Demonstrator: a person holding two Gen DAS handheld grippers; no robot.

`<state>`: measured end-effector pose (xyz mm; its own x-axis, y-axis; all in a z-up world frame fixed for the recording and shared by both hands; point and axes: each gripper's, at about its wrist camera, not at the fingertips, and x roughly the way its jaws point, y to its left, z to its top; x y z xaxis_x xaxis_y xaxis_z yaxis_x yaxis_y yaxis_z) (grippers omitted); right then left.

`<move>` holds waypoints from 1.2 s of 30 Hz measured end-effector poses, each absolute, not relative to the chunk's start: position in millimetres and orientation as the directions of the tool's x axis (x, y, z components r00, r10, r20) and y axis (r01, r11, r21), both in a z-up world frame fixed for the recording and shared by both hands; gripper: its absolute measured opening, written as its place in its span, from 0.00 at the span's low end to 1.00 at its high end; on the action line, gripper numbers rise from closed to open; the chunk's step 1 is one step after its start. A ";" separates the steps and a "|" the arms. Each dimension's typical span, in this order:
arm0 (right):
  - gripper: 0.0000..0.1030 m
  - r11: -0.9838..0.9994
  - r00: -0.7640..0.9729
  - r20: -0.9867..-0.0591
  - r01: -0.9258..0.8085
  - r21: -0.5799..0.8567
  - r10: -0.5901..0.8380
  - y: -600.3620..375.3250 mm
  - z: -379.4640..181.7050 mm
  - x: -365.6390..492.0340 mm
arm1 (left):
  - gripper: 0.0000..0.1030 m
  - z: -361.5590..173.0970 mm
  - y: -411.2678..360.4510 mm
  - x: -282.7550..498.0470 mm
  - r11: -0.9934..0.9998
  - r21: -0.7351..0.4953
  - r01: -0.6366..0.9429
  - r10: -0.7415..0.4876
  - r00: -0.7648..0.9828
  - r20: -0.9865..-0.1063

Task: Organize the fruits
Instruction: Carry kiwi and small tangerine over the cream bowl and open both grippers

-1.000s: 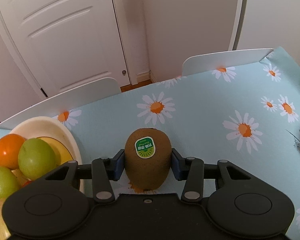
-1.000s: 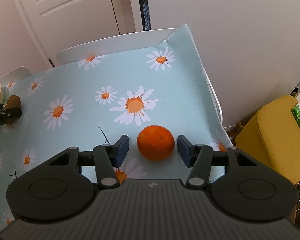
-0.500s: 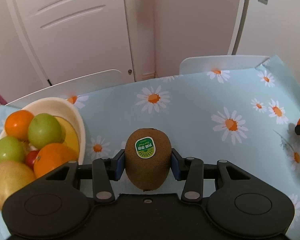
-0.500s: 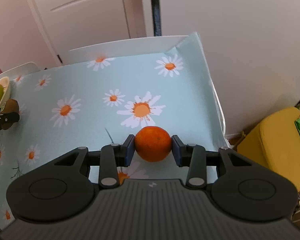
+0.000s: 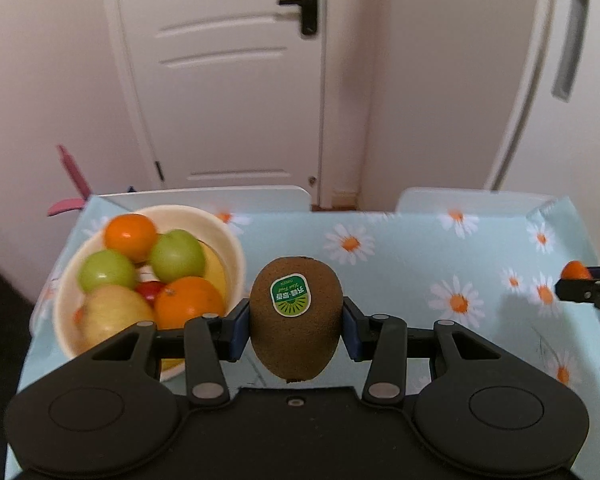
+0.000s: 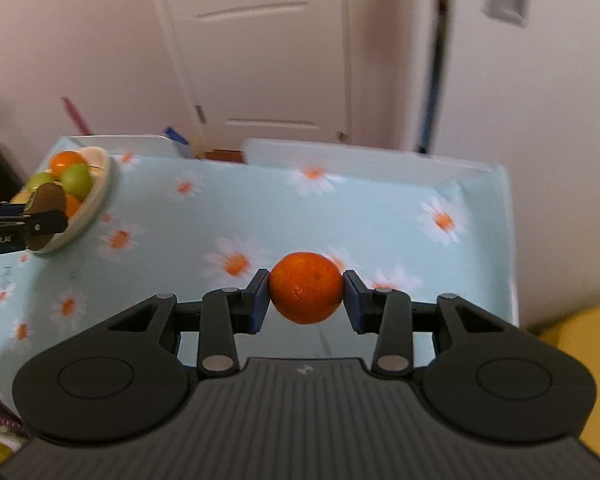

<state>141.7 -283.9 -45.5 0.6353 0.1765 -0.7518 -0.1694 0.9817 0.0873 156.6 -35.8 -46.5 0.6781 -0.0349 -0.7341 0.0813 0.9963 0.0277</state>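
Observation:
My left gripper point(image 5: 296, 326) is shut on a brown kiwi point(image 5: 296, 320) with a green sticker and holds it above the table, just right of the cream fruit bowl point(image 5: 236, 256). The bowl holds oranges, green apples and other fruit. My right gripper point(image 6: 306, 300) is shut on an orange point(image 6: 306, 292) and holds it above the table's right half. The right wrist view shows the bowl point(image 6: 100, 188) far left with the kiwi point(image 6: 48, 200) next to it. The left wrist view shows the orange point(image 5: 576, 270) at the right edge.
The table wears a light blue daisy tablecloth point(image 5: 420, 256). White chair backs point(image 5: 220, 198) stand at its far edge, before a white door point(image 5: 228, 72). A yellow seat point(image 6: 580, 340) lies right of the table.
The right gripper closed on the orange and lifted it off the table. The left gripper rose and drew back with the kiwi, so the whole bowl shows now.

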 end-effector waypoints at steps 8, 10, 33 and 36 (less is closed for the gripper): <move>0.53 0.957 0.645 -0.720 -0.273 0.098 0.258 -215.7 -22.0 163.9 | 0.48 -23.0 11.1 153.9 1.000 0.006 0.012 -0.004 0.712 -0.702; 0.53 0.954 0.640 -0.719 -0.278 0.114 0.273 -200.6 -19.0 169.5 | 0.48 -19.6 26.3 155.3 1.000 0.001 -0.001 0.001 0.715 -0.699; 0.53 0.933 0.579 -0.752 -0.335 0.133 0.315 -40.0 -47.8 222.7 | 0.48 -56.2 161.1 206.1 0.999 0.043 -0.021 0.046 0.654 -0.755; 0.53 0.935 0.574 -0.758 -0.328 0.132 0.308 -33.6 -52.6 226.2 | 0.48 -65.5 166.7 211.4 0.999 0.040 -0.011 0.038 0.644 -0.764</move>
